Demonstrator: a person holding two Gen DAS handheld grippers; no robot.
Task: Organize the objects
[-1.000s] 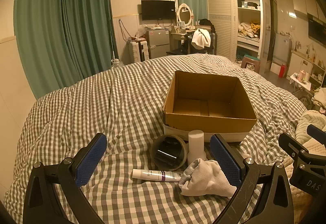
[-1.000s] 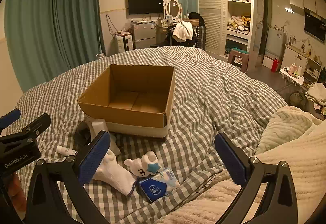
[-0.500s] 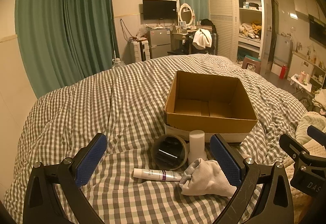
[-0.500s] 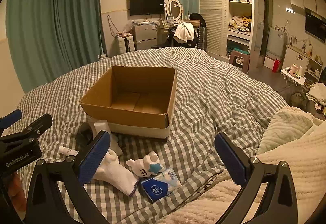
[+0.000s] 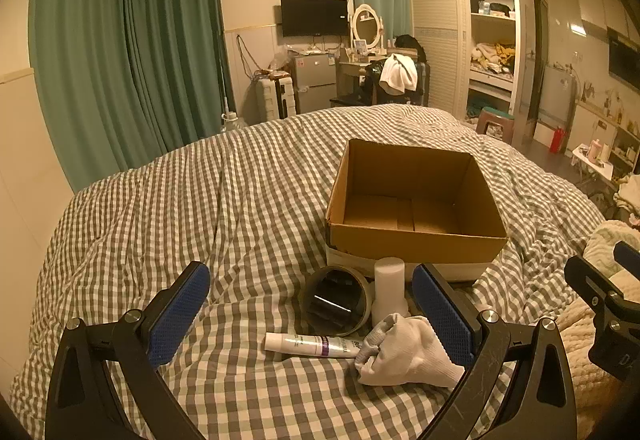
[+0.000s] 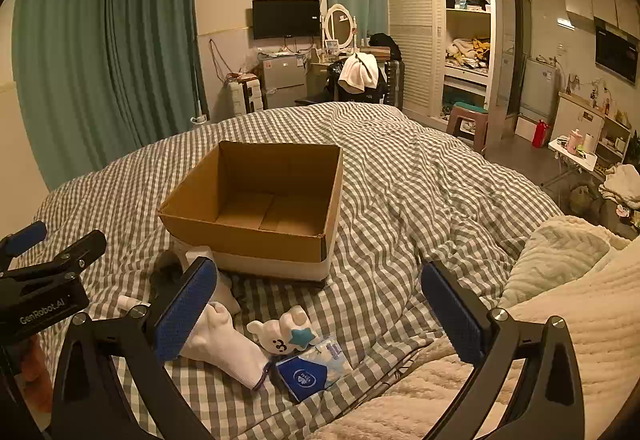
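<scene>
Nothing has gone into the cardboard box (image 5: 416, 200) yet, so by the look of things your sorting is at its very start. It sits open on the checked duvet (image 5: 200, 200), and both views show only its bare folded floor flaps.

Everything you have to move lies in a loose cluster on the near side of the box. From your left view, a roll of tape (image 5: 336, 300) lies on its side just in front of the box wall, a white cylindrical bottle (image 5: 389, 290) stands upright right beside it, a small tube (image 5: 310, 344) lies flat nearer to you, and a white sock (image 5: 408, 352) is bunched by the tube's right end. From your right view, you also have a small white bunny figure (image 6: 282, 332) and a blue-and-white packet (image 6: 310, 370), the two touching or nearly so, just right of the sock.

Your left gripper (image 5: 310, 314) has its jaws spread wide around the tape, tube and bottle, holding nothing. Your right gripper (image 6: 320, 316) is equally wide apart and empty, framing the bunny and packet.

Six items remain, as far as you can see; any one could be your first pick.
</scene>
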